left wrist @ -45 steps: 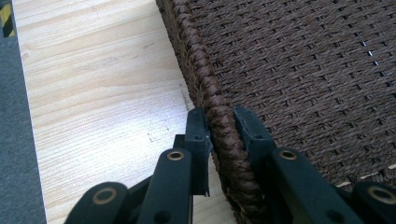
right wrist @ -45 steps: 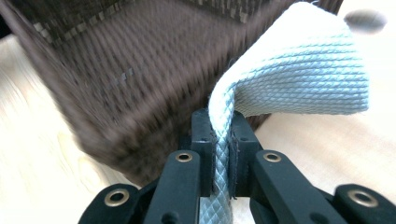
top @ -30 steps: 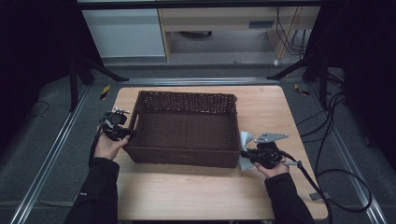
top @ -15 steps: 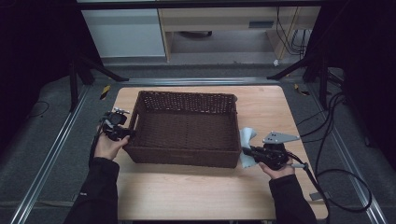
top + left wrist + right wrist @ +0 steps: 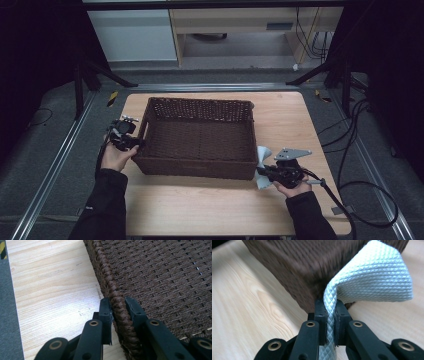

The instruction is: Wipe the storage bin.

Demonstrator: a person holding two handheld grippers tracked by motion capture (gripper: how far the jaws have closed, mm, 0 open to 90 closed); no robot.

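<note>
The right gripper (image 5: 329,315) pinched a soft, light cloth (image 5: 374,277) by its fold between the jaws, while the left gripper (image 5: 117,310) clamped the stiff basket (image 5: 160,272) rim.

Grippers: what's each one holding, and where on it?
Left gripper clamps the basket by its rim. Right gripper pinches the pale cloth at a folded edge.

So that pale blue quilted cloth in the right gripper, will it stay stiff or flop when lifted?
The pale blue quilted cloth will probably flop: it already folds and curls above the right gripper. It looks thin and likely light. Its diamond texture should limit slipping, and it hangs beside the dark brown woven basket and might snag there.
</note>
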